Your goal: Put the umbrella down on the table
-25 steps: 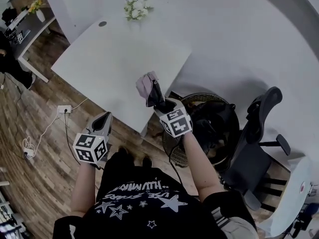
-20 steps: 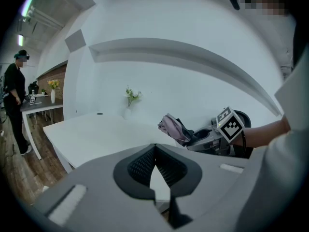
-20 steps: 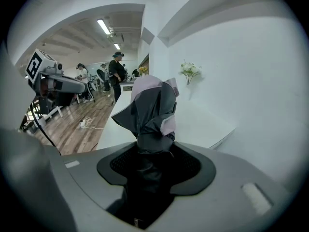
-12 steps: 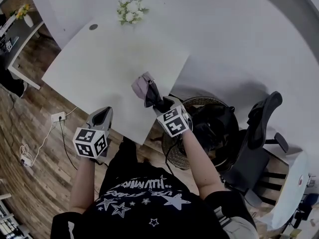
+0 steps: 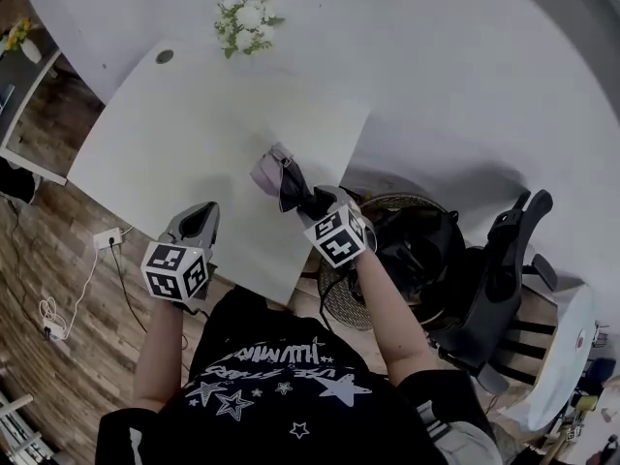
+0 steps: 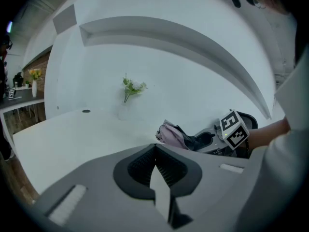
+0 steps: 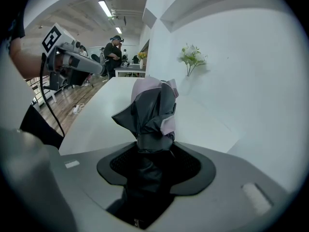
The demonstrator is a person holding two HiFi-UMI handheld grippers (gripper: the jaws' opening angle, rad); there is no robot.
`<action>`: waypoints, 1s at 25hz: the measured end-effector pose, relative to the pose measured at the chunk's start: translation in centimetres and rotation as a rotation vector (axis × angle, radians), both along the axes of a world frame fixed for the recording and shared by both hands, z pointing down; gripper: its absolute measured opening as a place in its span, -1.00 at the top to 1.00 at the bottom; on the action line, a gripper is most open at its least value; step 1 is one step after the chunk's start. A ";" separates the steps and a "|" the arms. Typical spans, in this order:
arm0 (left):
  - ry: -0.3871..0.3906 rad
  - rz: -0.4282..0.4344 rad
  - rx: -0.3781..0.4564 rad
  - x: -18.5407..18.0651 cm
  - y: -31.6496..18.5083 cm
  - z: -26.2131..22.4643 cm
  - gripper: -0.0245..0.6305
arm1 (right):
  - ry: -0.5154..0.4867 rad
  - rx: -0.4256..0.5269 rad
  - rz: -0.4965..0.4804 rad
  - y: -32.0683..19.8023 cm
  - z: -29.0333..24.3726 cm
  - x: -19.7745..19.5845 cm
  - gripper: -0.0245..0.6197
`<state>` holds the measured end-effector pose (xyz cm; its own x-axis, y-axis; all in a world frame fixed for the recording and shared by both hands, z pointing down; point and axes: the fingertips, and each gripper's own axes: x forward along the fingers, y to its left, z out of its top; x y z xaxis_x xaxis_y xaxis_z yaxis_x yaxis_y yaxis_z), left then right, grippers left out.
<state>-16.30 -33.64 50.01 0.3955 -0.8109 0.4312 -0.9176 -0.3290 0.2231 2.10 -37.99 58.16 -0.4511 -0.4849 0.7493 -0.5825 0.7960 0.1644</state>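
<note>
1. The white table spreads out ahead of both sets of fingers. Its near edge lies just below the left fingers and under the right ones.
2. A dark office chair stands well behind and to the outer side of the right fingers, off the table.
3. A round wire basket sits on the floor just behind the right fingers, between them and the chair.
4. The right gripper points forward and down over the table's near corner. Its fingers are clamped on the folded umbrella.
5. The left gripper is near the table's edge, well apart from the right fingers. Its fingers are pressed together with nothing between them.
6. The umbrella, dark with a pale pink fold, sticks out past the right fingertips over the tabletop. Whether its far end touches the top cannot be told.
7. A small bunch of white flowers stands at the table's far edge against the wall, far ahead of both sets of fingers.
8. A power strip lies on the wooden floor, out to the side of the left fingers.
</note>
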 end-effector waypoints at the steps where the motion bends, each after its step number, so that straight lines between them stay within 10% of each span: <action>1: -0.001 0.006 -0.005 -0.2 -0.4 0.1 0.92 | 0.010 -0.004 -0.008 -0.2 0.3 -0.2 0.19; 25: 0.016 0.083 -0.071 -1.7 -6.2 2.8 0.92 | 0.147 -0.022 -0.054 -3.0 4.8 -1.6 0.19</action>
